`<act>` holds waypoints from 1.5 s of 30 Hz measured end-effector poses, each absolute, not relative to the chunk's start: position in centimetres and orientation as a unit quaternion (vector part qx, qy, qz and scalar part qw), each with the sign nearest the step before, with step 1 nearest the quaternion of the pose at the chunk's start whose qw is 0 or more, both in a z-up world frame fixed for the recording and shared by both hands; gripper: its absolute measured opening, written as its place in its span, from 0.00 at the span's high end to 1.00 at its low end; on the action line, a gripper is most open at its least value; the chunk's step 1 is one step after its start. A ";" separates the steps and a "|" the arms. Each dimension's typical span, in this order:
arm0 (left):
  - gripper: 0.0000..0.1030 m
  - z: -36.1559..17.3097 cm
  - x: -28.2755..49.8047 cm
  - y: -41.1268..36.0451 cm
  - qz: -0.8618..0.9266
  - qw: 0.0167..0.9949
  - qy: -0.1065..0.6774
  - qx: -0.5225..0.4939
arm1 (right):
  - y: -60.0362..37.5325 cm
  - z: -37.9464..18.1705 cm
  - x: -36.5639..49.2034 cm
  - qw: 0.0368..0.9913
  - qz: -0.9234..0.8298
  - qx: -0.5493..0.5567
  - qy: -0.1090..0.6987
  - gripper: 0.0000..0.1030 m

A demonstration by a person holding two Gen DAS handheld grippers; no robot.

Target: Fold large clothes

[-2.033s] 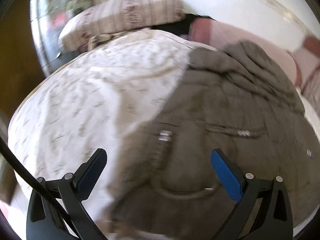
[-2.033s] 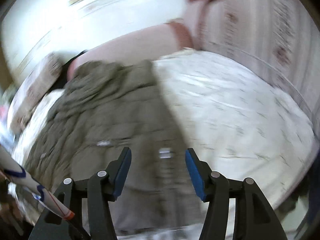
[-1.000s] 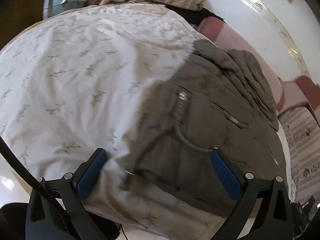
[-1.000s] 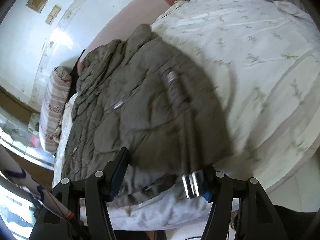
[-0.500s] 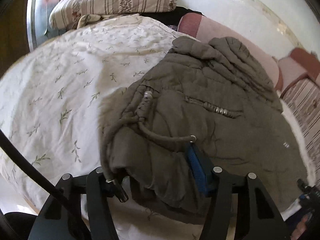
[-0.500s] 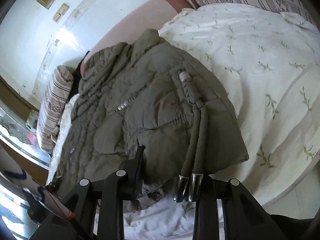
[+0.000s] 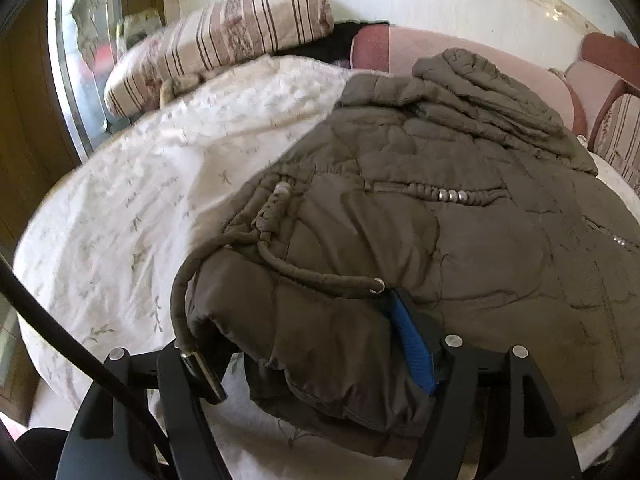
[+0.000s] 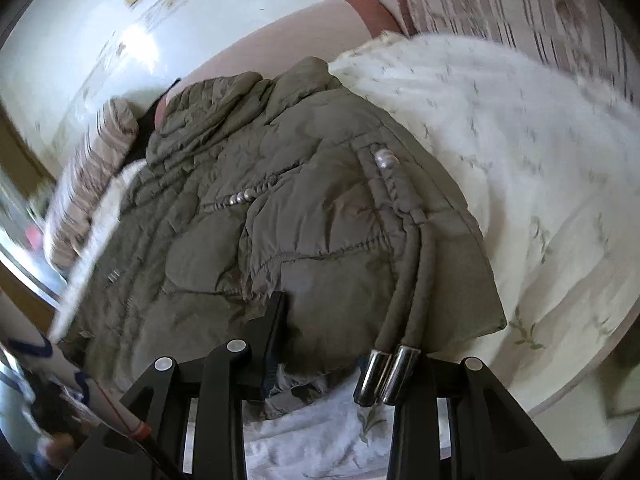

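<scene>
An olive quilted jacket [image 7: 460, 216] lies spread on a bed with a white leaf-print cover [image 7: 132, 208]. My left gripper [image 7: 304, 344] is shut on the jacket's near hem at its left corner, lifted off the cover. A drawstring with a metal tip [image 7: 196, 364] hangs over the left finger. In the right wrist view the jacket [image 8: 304, 200] fills the middle. My right gripper [image 8: 344, 344] is shut on the hem at the right corner. Two drawstring cords with metal tips [image 8: 384, 372] hang over its right finger.
A striped pillow [image 7: 224, 44] lies at the bed's far left. A pink padded headboard [image 7: 472, 56] runs behind the jacket, below a white wall. A window frame [image 7: 68, 80] stands at the left. The bed's near edge [image 8: 572, 376] drops to the floor.
Both grippers have closed on the jacket's near hem since a second ago. The hem now rises off the cover and both views tilt a little higher.
</scene>
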State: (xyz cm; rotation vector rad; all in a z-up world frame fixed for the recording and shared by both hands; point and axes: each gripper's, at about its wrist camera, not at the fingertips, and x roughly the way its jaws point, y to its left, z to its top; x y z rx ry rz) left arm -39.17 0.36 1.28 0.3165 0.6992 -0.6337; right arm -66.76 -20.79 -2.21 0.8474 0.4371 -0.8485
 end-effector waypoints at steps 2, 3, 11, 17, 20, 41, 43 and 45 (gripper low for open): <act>0.29 1.3 -39.6 0.0 -0.298 0.882 0.325 0.167 | -20.3 -2.0 -66.2 0.805 -0.410 0.369 0.218 0.65; 0.29 1.3 -39.8 -0.2 -0.297 0.882 0.320 0.179 | -20.3 -1.9 -66.0 0.806 -0.414 0.360 0.222 0.65; 0.28 1.3 -40.6 -1.0 -0.285 0.888 0.287 0.219 | -20.0 -1.8 -65.6 0.807 -0.427 0.331 0.240 0.65; 0.26 1.3 -40.5 -0.9 -0.284 0.888 0.288 0.218 | -19.8 -1.8 -65.4 0.806 -0.429 0.327 0.244 0.63; 0.25 1.3 -40.5 -0.9 -0.283 0.888 0.289 0.218 | -19.8 -1.8 -65.4 0.806 -0.429 0.326 0.244 0.63; 0.24 1.6 -40.5 -0.8 -0.283 0.886 0.290 0.226 | -19.5 -1.6 -65.2 0.805 -0.440 0.311 0.250 0.65; 0.24 1.6 -40.5 -0.9 -0.282 0.886 0.289 0.226 | -19.5 -1.6 -65.2 0.805 -0.440 0.311 0.250 0.65; 0.24 1.6 -40.5 -0.9 -0.282 0.887 0.288 0.227 | -19.5 -1.6 -65.1 0.805 -0.439 0.311 0.250 0.65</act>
